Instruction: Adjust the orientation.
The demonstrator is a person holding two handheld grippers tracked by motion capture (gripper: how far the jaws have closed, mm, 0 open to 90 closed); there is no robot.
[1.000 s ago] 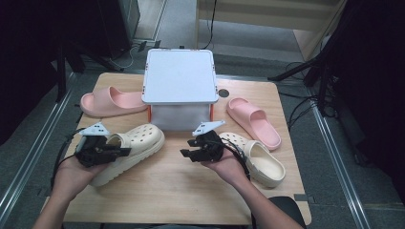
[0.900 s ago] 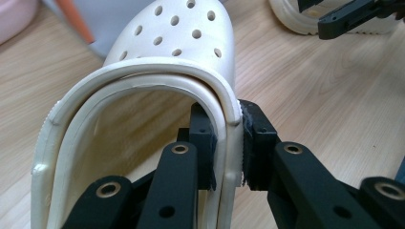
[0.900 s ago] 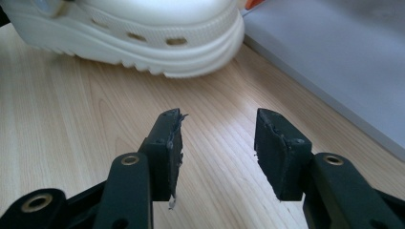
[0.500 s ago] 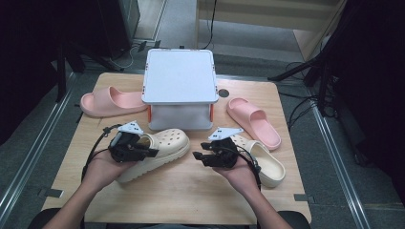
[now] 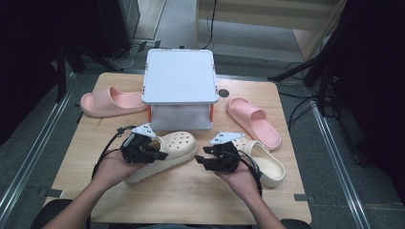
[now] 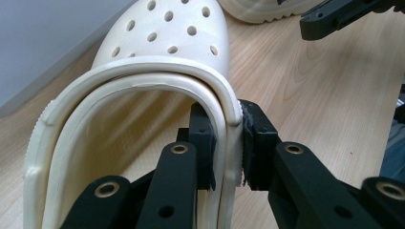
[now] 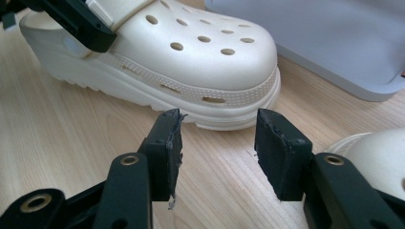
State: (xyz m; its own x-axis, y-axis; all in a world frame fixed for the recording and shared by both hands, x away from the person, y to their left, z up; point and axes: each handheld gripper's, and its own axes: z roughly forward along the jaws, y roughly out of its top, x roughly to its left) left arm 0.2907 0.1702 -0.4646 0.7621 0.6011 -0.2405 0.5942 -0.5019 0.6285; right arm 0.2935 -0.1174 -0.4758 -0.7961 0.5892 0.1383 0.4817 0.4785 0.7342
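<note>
The left gripper (image 6: 228,148) pinches the cream clog's (image 5: 172,150) side rim while the right gripper (image 7: 217,152) hovers spread just beside its toe.

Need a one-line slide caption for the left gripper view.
Left gripper clamped on the heel rim of a cream clog on the wooden table.

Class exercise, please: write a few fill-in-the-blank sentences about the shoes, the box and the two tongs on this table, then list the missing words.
1. The left tongs are shut on the rim of the cream ____.
2. The right tongs hold nothing; their jaws stand ____.
3. The two slides lying either side of the white box are ____ in colour.
4. The table top is made of ____.

Missing words: clog; open; pink; wood
</note>
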